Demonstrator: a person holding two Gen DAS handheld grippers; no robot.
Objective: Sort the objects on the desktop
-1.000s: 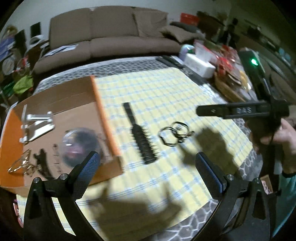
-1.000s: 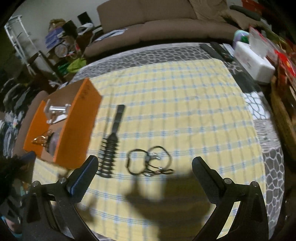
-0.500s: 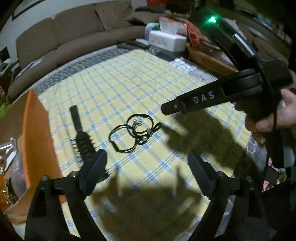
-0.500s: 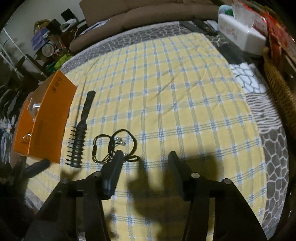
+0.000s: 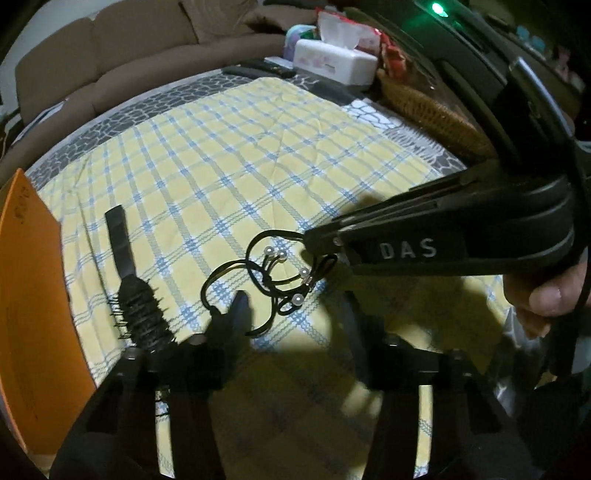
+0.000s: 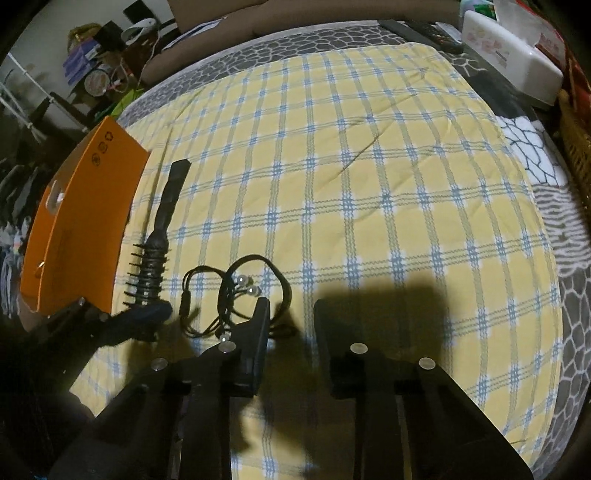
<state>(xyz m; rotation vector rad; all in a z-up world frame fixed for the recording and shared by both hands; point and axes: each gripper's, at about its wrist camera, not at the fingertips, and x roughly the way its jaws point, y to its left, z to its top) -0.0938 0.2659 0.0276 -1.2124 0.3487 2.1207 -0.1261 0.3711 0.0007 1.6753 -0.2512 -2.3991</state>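
Observation:
A tangle of black hair ties with pearl beads (image 5: pixel 275 280) (image 6: pixel 236 291) lies on the yellow checked cloth (image 5: pixel 229 155). A black hair brush (image 5: pixel 135 302) (image 6: pixel 157 251) lies to its left, beside the orange box (image 5: pixel 29 295) (image 6: pixel 81 221). My left gripper (image 5: pixel 291 314) hangs over the ties' near side with its jaws closing; some loops lie between the fingers, and the pads are off them. My right gripper (image 6: pixel 291 317) (image 5: pixel 321 240) is at the ties' right edge, its jaws closing too. One strand lies in its gap, unpressed.
A white tissue box (image 5: pixel 332 62) (image 6: pixel 517 62), remote controls (image 6: pixel 424 33) and a wicker basket (image 5: pixel 432 110) stand at the far right of the table. A brown sofa (image 5: pixel 110 55) is behind. A person's hand (image 5: pixel 543 295) holds the right gripper.
Both grippers have sunk toward the hair ties and their jaws have narrowed from wide open. The left one swung right, away from the orange box.

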